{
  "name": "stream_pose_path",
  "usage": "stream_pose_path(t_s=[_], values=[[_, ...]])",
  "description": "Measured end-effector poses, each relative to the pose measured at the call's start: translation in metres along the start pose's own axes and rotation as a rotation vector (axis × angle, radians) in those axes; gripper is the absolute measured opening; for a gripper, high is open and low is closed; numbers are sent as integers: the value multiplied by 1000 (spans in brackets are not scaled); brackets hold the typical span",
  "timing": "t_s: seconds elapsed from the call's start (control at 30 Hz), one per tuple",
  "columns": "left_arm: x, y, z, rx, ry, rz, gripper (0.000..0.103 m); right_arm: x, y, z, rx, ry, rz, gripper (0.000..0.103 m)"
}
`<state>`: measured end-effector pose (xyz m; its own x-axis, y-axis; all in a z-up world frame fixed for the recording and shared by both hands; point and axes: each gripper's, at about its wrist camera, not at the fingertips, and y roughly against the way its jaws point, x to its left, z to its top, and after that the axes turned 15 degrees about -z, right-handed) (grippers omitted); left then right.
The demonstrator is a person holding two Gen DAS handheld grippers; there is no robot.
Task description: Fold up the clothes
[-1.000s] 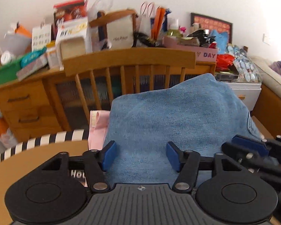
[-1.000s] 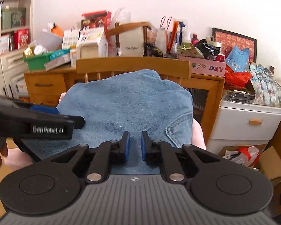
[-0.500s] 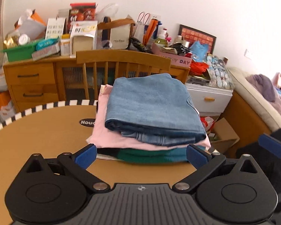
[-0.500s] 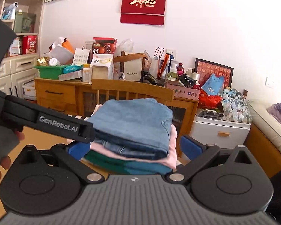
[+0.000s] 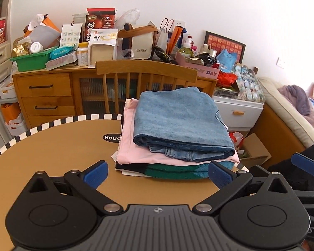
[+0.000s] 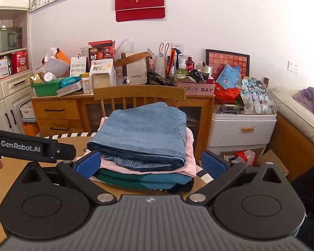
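Folded blue jeans [image 5: 178, 117] lie on top of a stack on the round brown table [image 5: 58, 152], over a pink garment [image 5: 129, 146] and a green knit [image 5: 173, 170]. The stack also shows in the right wrist view: the jeans [image 6: 142, 131], the pink garment [image 6: 189, 161], the green knit [image 6: 136, 179]. My left gripper [image 5: 158, 173] is open and empty, a little in front of the stack. My right gripper [image 6: 151, 166] is open and empty, close to the stack's near edge. The left gripper's body [image 6: 31, 148] shows at the left of the right wrist view.
A wooden chair [image 5: 146, 71] stands behind the table. A cluttered wooden sideboard [image 5: 44, 96] lines the wall. A white drawer unit [image 5: 238, 113], a cardboard box [image 5: 255, 152] and a sofa [image 5: 291, 113] are to the right.
Both grippers have opened wide, let go of the jeans and pulled back from the stack. The folded jeans now rest on the pile.
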<state>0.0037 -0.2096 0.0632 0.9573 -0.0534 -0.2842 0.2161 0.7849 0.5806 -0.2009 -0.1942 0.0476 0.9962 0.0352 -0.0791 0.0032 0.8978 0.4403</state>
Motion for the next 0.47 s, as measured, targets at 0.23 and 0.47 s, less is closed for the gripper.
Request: stream_pose_path(t_s=[0.23, 0.47], values=[[-4, -4, -3, 7, -23, 23, 103, -2, -7, -2, 10, 10, -7, 102], [-1, -8, -7, 9, -24, 17, 103, -18, -20, 3, 64, -91, 6, 102]])
